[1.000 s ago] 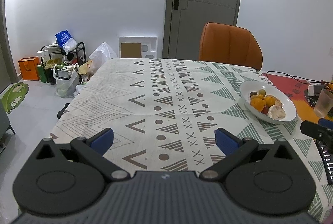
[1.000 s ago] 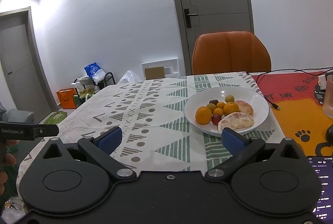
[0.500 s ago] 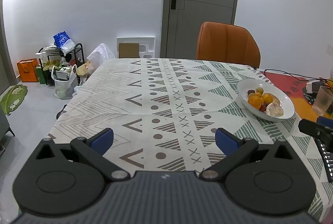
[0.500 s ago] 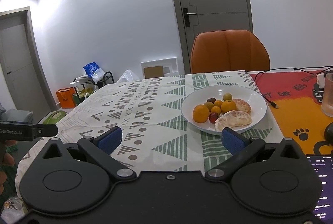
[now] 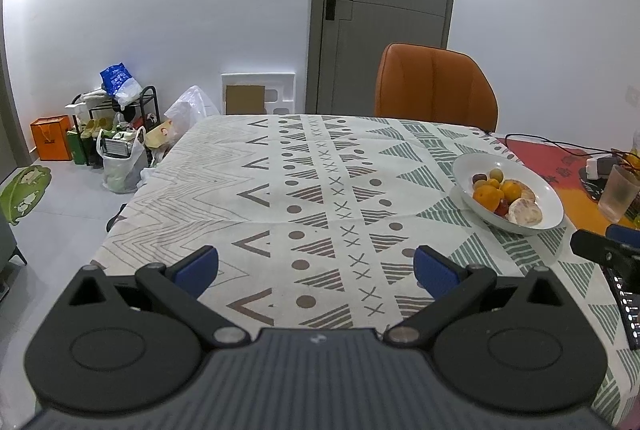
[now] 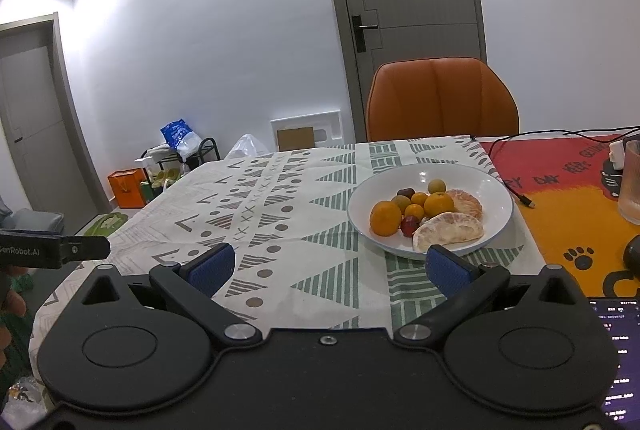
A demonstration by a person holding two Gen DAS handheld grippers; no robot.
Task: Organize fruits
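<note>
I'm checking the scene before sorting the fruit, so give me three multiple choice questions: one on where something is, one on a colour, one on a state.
1. Where does all the fruit lie?
A. in the white bowl
B. on the chair
C. on the floor

2. What colour is the chair behind the table?
A. blue
B. orange
C. black

3. How does the right tool stand?
A. shut on an orange
B. shut on the glass
C. open, holding nothing

Answers: 1 A, the oranges and peeled segments sit inside the bowl. 2 B, its backrest is orange. 3 C, its blue pads stand wide apart over the tablecloth.
</note>
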